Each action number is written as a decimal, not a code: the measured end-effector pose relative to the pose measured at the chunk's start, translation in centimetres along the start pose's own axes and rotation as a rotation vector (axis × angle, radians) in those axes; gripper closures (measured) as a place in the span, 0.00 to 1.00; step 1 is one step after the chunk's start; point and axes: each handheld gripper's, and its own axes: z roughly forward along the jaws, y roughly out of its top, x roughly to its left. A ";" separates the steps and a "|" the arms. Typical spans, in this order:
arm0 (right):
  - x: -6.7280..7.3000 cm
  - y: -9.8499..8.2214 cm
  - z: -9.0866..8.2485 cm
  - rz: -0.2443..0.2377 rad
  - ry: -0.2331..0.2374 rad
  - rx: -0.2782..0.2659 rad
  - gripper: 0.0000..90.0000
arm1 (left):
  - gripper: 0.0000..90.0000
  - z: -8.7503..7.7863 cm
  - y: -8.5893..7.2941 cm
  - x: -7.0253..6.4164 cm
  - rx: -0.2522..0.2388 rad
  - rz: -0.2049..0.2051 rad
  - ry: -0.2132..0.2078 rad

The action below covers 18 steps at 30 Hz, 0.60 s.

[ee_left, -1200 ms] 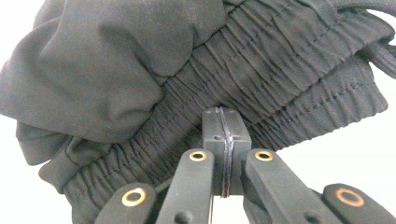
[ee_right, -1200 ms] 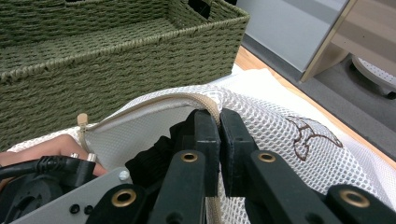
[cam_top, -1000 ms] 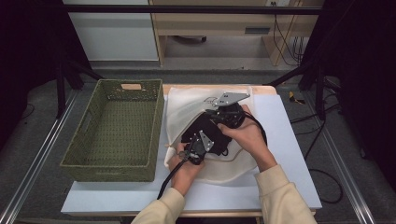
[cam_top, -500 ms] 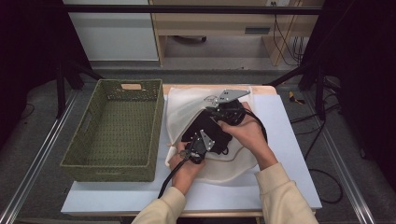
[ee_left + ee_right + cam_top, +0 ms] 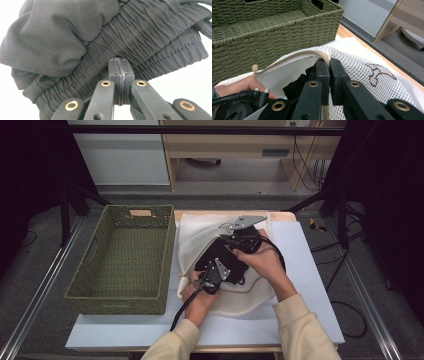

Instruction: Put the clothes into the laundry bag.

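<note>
Little differed from the frame a second earlier: both hands sat in the same spot at the middle of the high view, and only the folds of the white bag (image 5: 200,237) by the left hand looked slightly shifted.

The left gripper (image 5: 119,65) had its fingers pressed flat together, pinching the gathered waistband of a black garment (image 5: 75,37). That cloth was smooth and matte above, bunched into soft lumps at the upper left of the left gripper view, with ribbed, stitched elastic bands running across the frame from lower left to upper right. In the high view the garment (image 5: 214,257) lay at the centre, on the bag's opening between the two hands.

The right gripper (image 5: 329,65) had its fingers closed on the tan corded rim of the bag (image 5: 362,72), holding the mouth lifted. The bag was a fine white mesh with a small brown printed outline at the right of the right gripper view, a smooth pale lining inside, and a tan zipper edge curving to the left.

A green woven basket (image 5: 125,265), rectangular with a cut-out handle in its far wall and a coarse plaited weave, stood just left of the bag on the pale counter (image 5: 310,270).
</note>
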 end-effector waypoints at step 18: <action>0.1 0.0 0.0 -0.001 0.004 0.009 0.97 | 1.00 0.6 0.3 0.3 -0.004 0.000 0.017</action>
